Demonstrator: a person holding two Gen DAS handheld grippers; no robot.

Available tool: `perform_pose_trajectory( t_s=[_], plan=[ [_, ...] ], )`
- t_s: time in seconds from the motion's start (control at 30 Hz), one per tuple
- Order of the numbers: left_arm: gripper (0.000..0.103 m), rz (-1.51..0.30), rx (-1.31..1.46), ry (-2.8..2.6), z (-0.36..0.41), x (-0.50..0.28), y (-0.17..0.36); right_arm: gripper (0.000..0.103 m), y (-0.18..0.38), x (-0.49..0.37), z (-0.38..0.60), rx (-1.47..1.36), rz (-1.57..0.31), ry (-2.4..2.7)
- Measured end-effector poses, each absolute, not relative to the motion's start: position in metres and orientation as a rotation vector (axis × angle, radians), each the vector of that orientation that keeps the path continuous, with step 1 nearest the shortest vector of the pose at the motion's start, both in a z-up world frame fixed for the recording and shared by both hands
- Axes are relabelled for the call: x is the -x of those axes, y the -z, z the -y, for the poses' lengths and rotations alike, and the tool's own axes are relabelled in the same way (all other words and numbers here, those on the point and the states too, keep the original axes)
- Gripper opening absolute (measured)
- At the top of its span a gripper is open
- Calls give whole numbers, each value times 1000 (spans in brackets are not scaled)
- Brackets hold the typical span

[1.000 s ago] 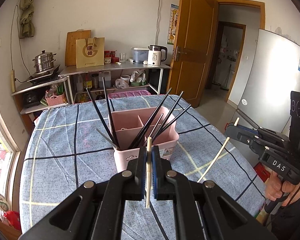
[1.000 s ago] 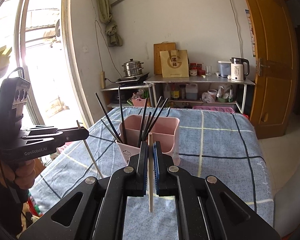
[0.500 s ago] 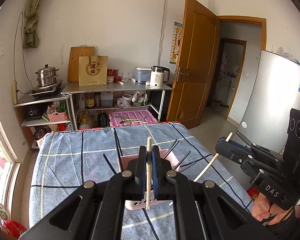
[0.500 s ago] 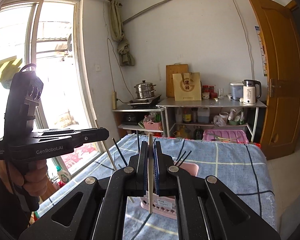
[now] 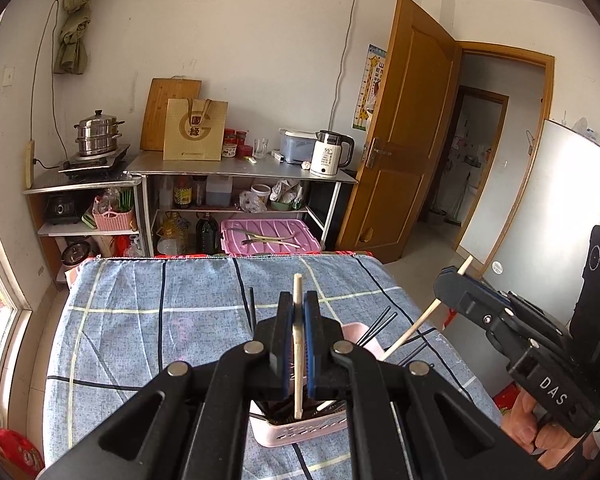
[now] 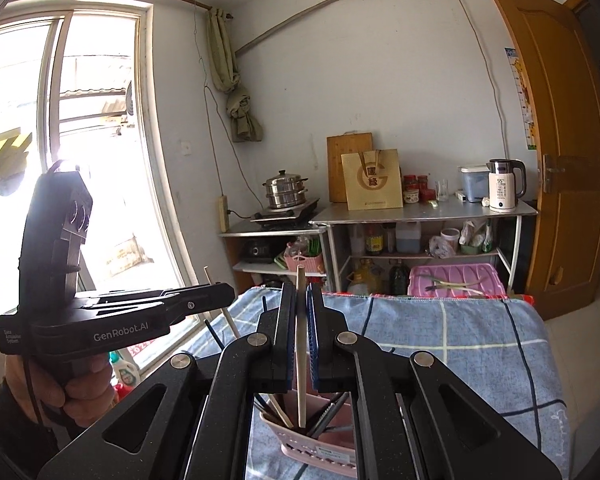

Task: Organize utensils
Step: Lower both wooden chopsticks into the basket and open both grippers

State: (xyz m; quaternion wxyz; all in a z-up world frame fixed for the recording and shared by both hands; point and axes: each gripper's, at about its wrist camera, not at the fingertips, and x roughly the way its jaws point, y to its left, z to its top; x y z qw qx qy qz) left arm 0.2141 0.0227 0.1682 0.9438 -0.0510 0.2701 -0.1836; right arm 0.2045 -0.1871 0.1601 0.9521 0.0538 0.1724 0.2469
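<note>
My left gripper (image 5: pixel 299 302) is shut on a pale wooden chopstick (image 5: pixel 298 360) held upright, above the pink utensil holder (image 5: pixel 300 432). Black chopsticks (image 5: pixel 380 326) lean out of that holder. At the right edge of the left wrist view, my right gripper (image 5: pixel 446 280) grips a slanted pale chopstick (image 5: pixel 414 330). In the right wrist view, the right gripper (image 6: pixel 300 294) is shut on its upright wooden chopstick (image 6: pixel 300 360) over the holder (image 6: pixel 320 458). The left gripper (image 6: pixel 226 294), in a hand, carries its stick (image 6: pixel 230 322).
The holder stands on a table with a blue checked cloth (image 5: pixel 140 320). Beyond the far edge are metal shelves (image 5: pixel 240 170) with a kettle, a pot and a paper bag, and a pink crate (image 5: pixel 268 236). An open wooden door (image 5: pixel 400 140) is at the right, a window (image 6: pixel 80 160) at the left.
Both grippers have risen with their chopsticks. The pink holder has dropped from the middle of each view to beneath the jaws, and more of the room shows.
</note>
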Motion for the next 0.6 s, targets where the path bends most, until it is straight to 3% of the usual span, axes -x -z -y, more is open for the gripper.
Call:
perform_pose_trajectory(
  t_s=[0.6],
  plan=[
    [6, -679, 68, 360, -16, -237, -114, 5, -120, -229, 176, -54, -486, -479]
  ],
)
